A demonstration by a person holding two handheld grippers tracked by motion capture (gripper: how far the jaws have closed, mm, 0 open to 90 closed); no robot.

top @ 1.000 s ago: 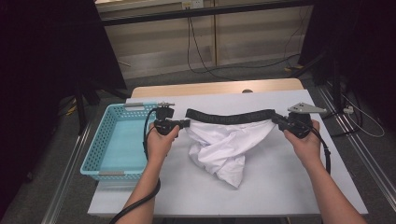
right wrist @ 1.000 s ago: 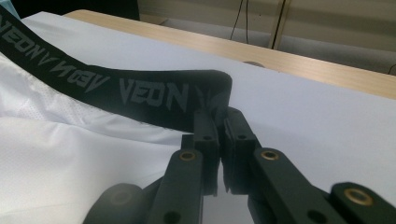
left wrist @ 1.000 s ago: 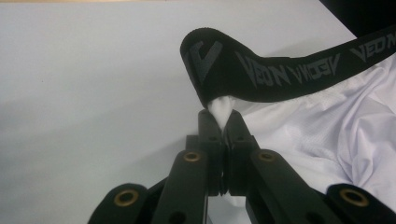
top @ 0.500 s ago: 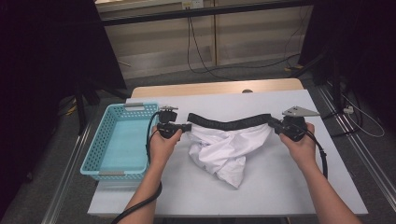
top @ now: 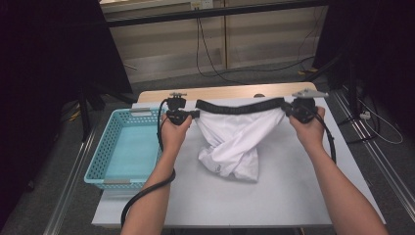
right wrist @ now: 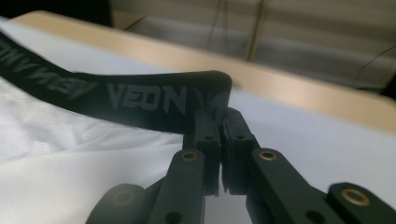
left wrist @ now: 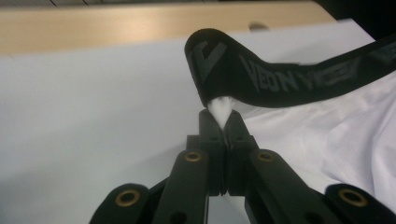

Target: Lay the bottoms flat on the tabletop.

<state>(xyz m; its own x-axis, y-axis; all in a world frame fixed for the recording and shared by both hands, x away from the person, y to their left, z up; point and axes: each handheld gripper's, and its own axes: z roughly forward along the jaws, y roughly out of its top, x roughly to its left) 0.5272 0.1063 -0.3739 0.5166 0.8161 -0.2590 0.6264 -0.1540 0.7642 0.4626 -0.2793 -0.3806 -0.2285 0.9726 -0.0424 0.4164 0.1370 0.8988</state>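
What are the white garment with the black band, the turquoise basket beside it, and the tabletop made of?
The white garment looks like thin, soft knit fabric: it crumples in folds and shows a fine mesh texture up close. Its black waistband seems woven elastic, matte, with grey printed lettering. The turquoise lattice basket looks like moulded plastic. The white table seems a smooth matte laminate, with a wood-coloured far edge.

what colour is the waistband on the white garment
Black, with grey lettering on the waistband; the left gripper view shows it best.

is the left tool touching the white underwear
Touching. In the left gripper view the left tool has its jaws shut on a pinch of the white underwear, just below the black waistband.
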